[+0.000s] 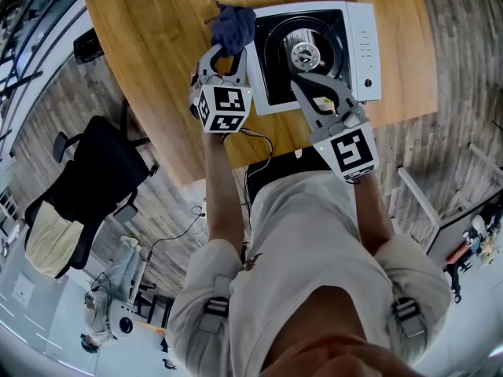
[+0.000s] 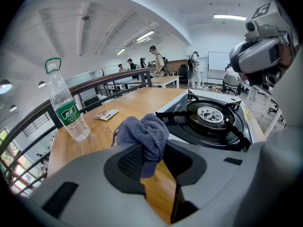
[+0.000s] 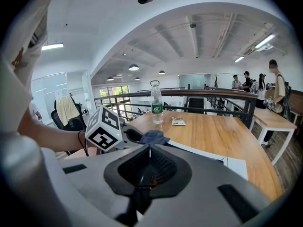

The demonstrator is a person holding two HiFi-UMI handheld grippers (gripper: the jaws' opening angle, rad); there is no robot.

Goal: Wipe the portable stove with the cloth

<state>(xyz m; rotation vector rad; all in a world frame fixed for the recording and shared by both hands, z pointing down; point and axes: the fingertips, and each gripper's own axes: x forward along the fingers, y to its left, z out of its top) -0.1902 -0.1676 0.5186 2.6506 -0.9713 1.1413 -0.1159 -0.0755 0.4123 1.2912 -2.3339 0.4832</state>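
A white portable stove [image 1: 363, 49] with a black burner well stands on the wooden table [image 1: 149, 45]. My left gripper [image 1: 227, 55] sits just left of the stove, shut on a bunched blue cloth [image 1: 233, 26]. In the left gripper view the cloth [image 2: 144, 132] bulges above the jaws [image 2: 154, 152] and a fold hangs between the pads, with the stove [image 2: 213, 119] to its right. My right gripper [image 1: 303, 75] hovers over the burner, shut with nothing in it. The right gripper view shows its jaws [image 3: 149, 148] closed, with the cloth [image 3: 154, 137] beyond.
A clear water bottle [image 2: 66, 110] and a small packet [image 2: 106, 114] stand on the table beyond the cloth. A black office chair [image 1: 94, 171] sits on the floor left of the table. People stand at far tables in the background.
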